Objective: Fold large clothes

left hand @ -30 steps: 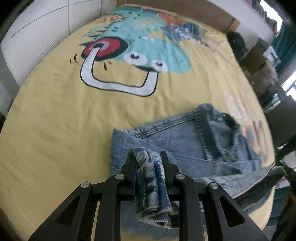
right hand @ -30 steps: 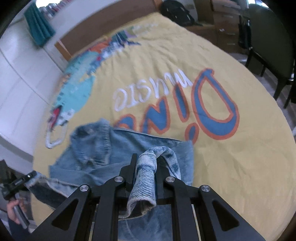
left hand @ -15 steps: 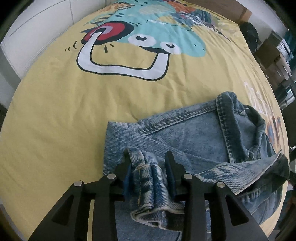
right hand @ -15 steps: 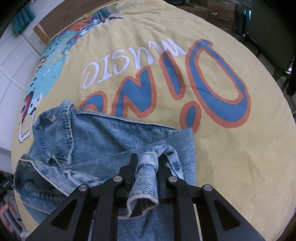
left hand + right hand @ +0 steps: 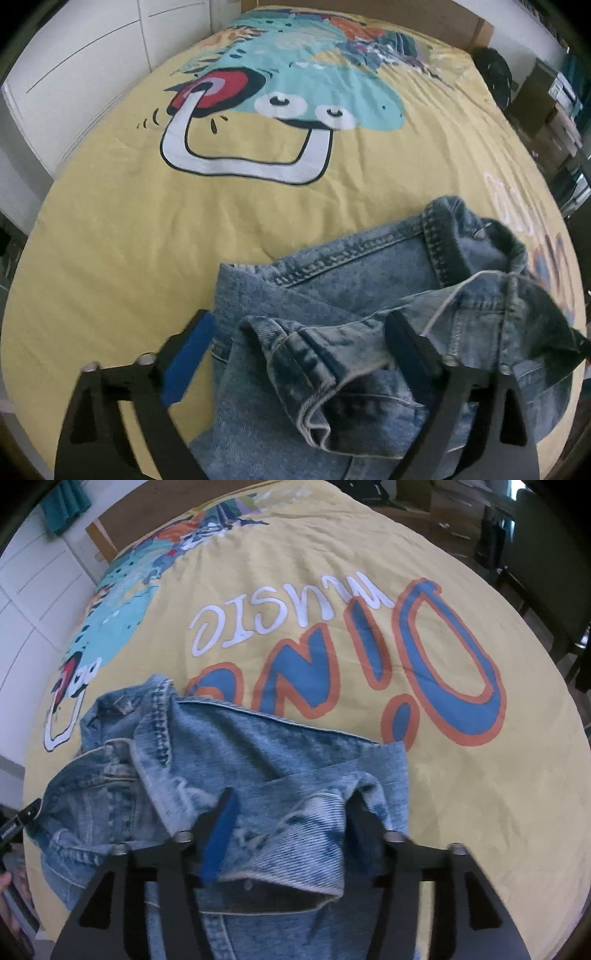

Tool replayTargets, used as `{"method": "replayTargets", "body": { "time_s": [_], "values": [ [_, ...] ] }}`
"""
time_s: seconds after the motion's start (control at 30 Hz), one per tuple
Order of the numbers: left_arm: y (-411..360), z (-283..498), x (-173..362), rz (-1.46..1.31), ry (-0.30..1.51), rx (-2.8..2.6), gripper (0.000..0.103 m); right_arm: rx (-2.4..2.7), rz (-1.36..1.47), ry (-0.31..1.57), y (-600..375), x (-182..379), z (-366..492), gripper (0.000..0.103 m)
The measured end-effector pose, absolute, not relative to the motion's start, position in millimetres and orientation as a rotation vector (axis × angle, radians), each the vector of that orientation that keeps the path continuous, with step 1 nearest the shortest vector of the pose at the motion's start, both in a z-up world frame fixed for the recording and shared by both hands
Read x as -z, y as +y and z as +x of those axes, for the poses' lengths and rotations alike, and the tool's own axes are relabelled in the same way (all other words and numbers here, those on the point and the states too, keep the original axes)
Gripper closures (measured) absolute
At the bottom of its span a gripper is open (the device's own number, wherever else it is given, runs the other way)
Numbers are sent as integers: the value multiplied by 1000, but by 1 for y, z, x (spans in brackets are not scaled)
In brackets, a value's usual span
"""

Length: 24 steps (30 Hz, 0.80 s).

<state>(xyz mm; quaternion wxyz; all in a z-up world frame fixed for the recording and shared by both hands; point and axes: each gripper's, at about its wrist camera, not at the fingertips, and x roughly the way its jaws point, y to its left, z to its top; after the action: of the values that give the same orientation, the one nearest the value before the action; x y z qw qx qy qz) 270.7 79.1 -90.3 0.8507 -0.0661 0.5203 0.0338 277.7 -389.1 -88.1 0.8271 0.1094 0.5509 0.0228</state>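
Two tongs: both hang over one denim jacket on a bed, pointing steeply down.
Left tongs (image 5: 299, 332): jaws spread wide and opening; a rolled denim cuff (image 5: 317, 373) lies loose between them, no pad pressing on it.
Left pad: blue strip on one finger (image 5: 186, 360), lower left of the frame, clear of the cloth.
Right tongs (image 5: 291, 808): jaws parted and opening; a pale, faded sleeve end (image 5: 295, 849) sits between them, slack and unpinched.
Denim jacket (image 5: 369, 273): lower centre to lower right of the left view, lower left to centre of the right view (image 5: 258, 753); flat on the bed, sleeves drawn in over the body.
Collar (image 5: 465, 236): right side of the left frame, crumpled, a pale thread trailing across it.
Bed cover (image 5: 147, 240): yellow, creased, printed with a teal cartoon dinosaur (image 5: 314, 88) in the upper centre.
Lettering (image 5: 424, 657): blue and orange letters, upside down, just above the jacket's edge in the right view.
Wardrobe (image 5: 74, 74): white panels, upper left.
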Motion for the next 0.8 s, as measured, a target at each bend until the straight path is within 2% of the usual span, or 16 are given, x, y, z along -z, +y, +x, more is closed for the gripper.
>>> {"method": "replayTargets", "body": {
  "time_s": [0.1, 0.2, 0.27, 0.4, 0.47, 0.5, 0.8],
  "values": [
    [76, 269, 80, -127, 1079, -53, 7, -61, 213, 1140, -385, 76, 276, 24],
    [71, 265, 69, -95, 1062, -44, 7, -60, 211, 1094, -385, 61, 272, 21],
    [67, 263, 61, -85, 1047, -28, 1, -63, 215, 1087, -386, 53, 269, 20],
    [56, 256, 49, -48, 1021, 14, 1, -77, 191, 1083, -386, 43, 262, 17],
    [50, 252, 47, -29, 1018, 33, 1, -80, 175, 1079, -385, 39, 256, 8],
    [48, 249, 47, -21, 1018, 44, 1, -84, 171, 1075, -384, 38, 254, 1],
    [30, 234, 59, 36, 1040, 89, 1, -125, 121, 1099, -370, 46, 234, 0]
  ]
}}
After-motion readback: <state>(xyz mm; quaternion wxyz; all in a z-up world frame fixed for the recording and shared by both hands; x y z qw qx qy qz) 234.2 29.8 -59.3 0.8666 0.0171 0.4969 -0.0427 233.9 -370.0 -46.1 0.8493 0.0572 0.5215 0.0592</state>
